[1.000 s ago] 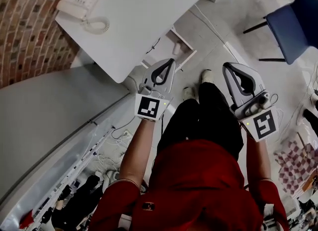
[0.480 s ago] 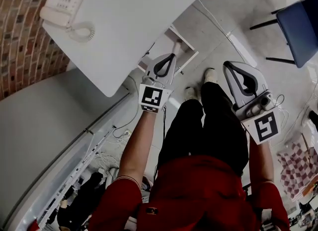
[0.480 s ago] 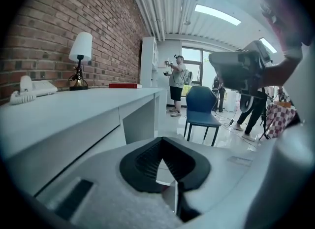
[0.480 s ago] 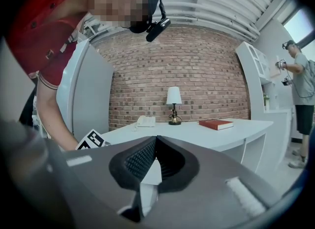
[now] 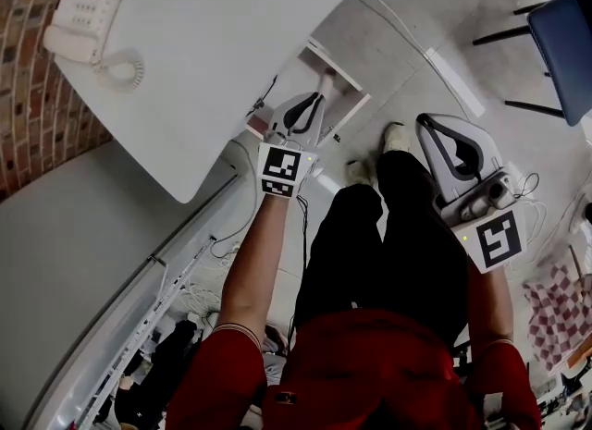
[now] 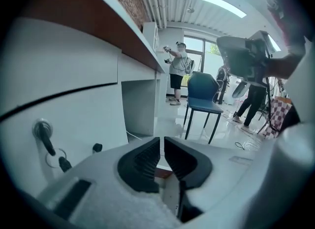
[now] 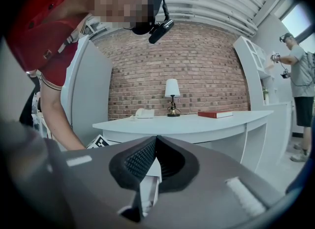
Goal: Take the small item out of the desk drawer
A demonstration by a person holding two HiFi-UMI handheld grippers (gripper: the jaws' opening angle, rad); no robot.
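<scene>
My left gripper (image 5: 313, 104) reaches under the edge of the white desk (image 5: 213, 40), close to the white drawer unit (image 5: 326, 81). In the left gripper view its jaws (image 6: 162, 142) are opening, with a narrow gap and nothing between them. A white drawer front (image 6: 64, 75) with a key in its lock (image 6: 45, 134) lies to their left. My right gripper (image 5: 427, 128) hangs over the person's legs, away from the desk. Its fingertips (image 7: 156, 139) meet, holding nothing. No small item shows in any view.
A white telephone (image 5: 79, 21) sits on the desk's far left by the brick wall (image 5: 18, 95). A blue chair (image 5: 566, 30) stands to the right. Cables run along the floor (image 5: 231, 234). A lamp (image 7: 171, 92) and a red book (image 7: 215, 114) sit on the desk. People stand far off (image 6: 176, 70).
My left gripper has moved forward to the desk's edge and the drawer unit. The right gripper has stayed over the legs.
</scene>
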